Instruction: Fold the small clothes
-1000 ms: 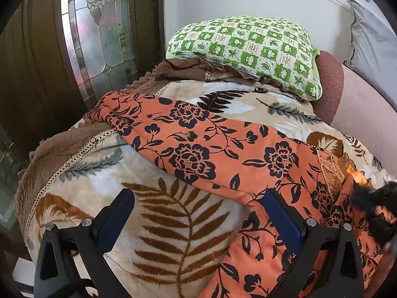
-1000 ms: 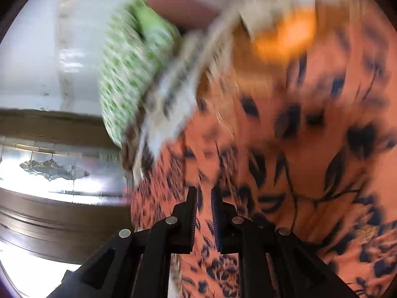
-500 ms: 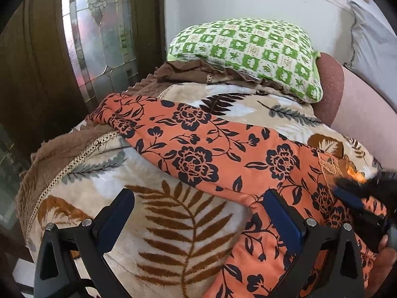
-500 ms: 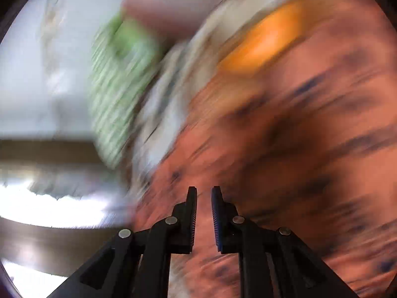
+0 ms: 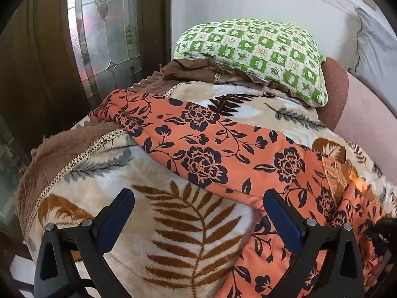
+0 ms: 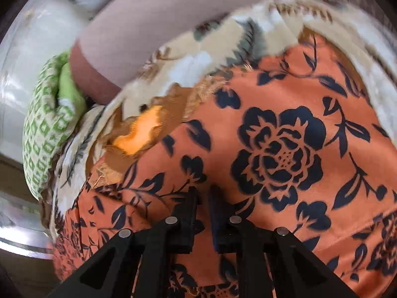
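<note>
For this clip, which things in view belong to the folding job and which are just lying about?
Part of the job:
- orange floral garment
- right tongs, shut with the garment's fabric between them
- left tongs, open above the bed

Just lying about:
- leaf-print blanket
- green checked pillow
- stained-glass door

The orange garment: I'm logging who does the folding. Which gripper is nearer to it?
Right. The right gripper is closed on the orange garment; the left gripper hangs open over the blanket, beside the garment's edge.
</note>
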A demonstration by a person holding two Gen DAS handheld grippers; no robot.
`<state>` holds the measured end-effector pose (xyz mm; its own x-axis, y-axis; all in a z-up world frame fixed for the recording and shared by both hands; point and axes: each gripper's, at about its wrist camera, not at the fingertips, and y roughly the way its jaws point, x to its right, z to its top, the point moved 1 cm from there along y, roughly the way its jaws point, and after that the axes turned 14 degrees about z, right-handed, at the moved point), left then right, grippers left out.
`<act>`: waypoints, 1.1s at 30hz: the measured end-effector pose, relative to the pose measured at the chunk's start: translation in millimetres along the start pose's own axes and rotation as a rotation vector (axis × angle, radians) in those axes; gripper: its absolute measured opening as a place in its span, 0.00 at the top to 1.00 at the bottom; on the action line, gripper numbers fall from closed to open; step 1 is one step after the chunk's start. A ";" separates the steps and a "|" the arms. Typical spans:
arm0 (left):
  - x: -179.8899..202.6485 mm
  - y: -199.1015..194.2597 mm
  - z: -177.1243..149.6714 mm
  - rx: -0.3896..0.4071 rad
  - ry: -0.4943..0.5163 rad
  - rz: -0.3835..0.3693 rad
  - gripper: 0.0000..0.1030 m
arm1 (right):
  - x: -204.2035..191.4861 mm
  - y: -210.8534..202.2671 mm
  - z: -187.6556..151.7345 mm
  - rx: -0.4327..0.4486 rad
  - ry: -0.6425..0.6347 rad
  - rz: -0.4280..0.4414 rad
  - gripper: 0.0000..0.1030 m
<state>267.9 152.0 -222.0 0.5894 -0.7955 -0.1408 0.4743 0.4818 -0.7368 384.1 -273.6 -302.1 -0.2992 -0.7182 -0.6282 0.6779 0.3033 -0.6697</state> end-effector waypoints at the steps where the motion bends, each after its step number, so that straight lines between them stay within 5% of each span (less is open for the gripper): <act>1: 0.9 0.6 -0.1 -0.001 0.004 0.004 0.00 | -17.2 13.9 -9.5 -0.089 -0.010 0.083 0.85; 3: 0.9 2.4 0.0 -0.008 0.002 0.010 0.00 | -59.3 34.2 -27.8 -0.186 -0.055 0.170 0.85; 6: -1.6 3.0 0.2 -0.004 -0.010 0.017 0.00 | -127.1 39.9 -43.1 -0.299 -0.160 0.500 0.85; 8: -2.5 4.3 0.3 -0.003 -0.008 0.024 0.00 | -156.0 31.7 -52.2 -0.313 -0.255 0.553 0.85; 10: -3.0 5.9 0.4 -0.010 -0.010 0.023 0.00 | -155.1 22.2 -43.4 -0.277 -0.313 0.493 0.85; 13: -1.7 7.0 0.3 -0.018 -0.012 0.018 0.00 | -115.4 9.5 -23.5 -0.205 -0.309 0.278 0.85; 19: 5.9 6.0 -1.1 -0.006 0.015 0.027 0.00 | 11.3 -18.2 4.9 -0.117 -0.161 0.000 0.85; 22: 7.9 12.6 0.4 -0.026 0.042 0.026 0.00 | 33.4 -32.7 -0.3 -0.102 -0.103 0.071 0.87; 26: -13.1 28.9 7.5 -0.071 0.004 0.050 0.00 | 9.0 -62.4 -23.0 -0.048 -0.225 0.156 0.85; 29: -46.4 40.2 12.9 -0.090 -0.068 0.082 0.00 | -4.7 -54.4 -34.8 -0.058 -0.320 0.145 0.85; 33: -92.9 58.8 15.3 -0.145 -0.143 0.070 0.00 | 6.1 -27.4 -29.8 -0.136 -0.293 0.095 0.87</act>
<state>251.0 259.8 -242.1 0.7095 -0.6965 -0.1074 0.3359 0.4682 -0.8173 343.7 -267.7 -299.4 -0.0203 -0.8263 -0.5629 0.5915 0.4440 -0.6730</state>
